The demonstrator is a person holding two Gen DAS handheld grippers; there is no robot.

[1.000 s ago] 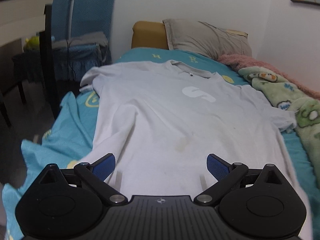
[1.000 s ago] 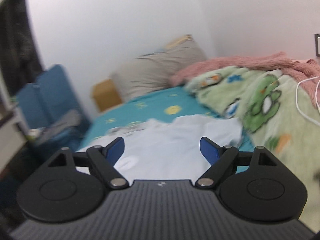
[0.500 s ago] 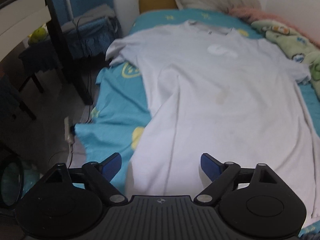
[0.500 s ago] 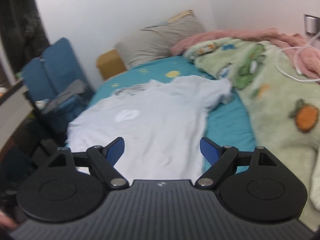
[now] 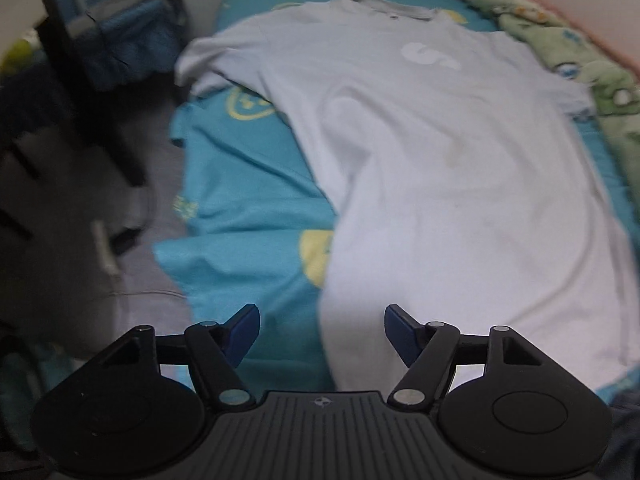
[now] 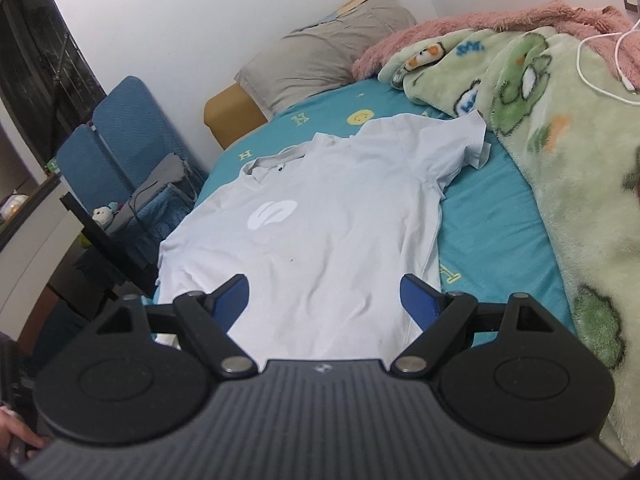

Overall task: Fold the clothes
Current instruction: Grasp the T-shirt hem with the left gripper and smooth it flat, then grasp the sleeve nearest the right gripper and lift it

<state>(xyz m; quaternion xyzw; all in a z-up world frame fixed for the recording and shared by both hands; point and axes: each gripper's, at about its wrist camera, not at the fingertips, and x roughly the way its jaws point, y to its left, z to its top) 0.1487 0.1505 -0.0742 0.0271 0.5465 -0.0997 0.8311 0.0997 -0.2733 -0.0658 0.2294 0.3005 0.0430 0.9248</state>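
A pale white T-shirt with a white chest logo lies spread flat, front up, on a teal bed sheet; it also shows in the right wrist view. My left gripper is open and empty, above the shirt's lower left hem and the sheet beside it. My right gripper is open and empty, above the shirt's lower body near its right edge. The collar points to the far end of the bed.
A green cartoon blanket and a pink fuzzy blanket lie along the bed's right side, with a white cable on them. A grey pillow lies at the head. A blue chair and a dark table leg stand left of the bed.
My left gripper has tilted down and shifted left toward the shirt's lower left edge. My right gripper has moved lower and closer over the shirt. Both stay open.
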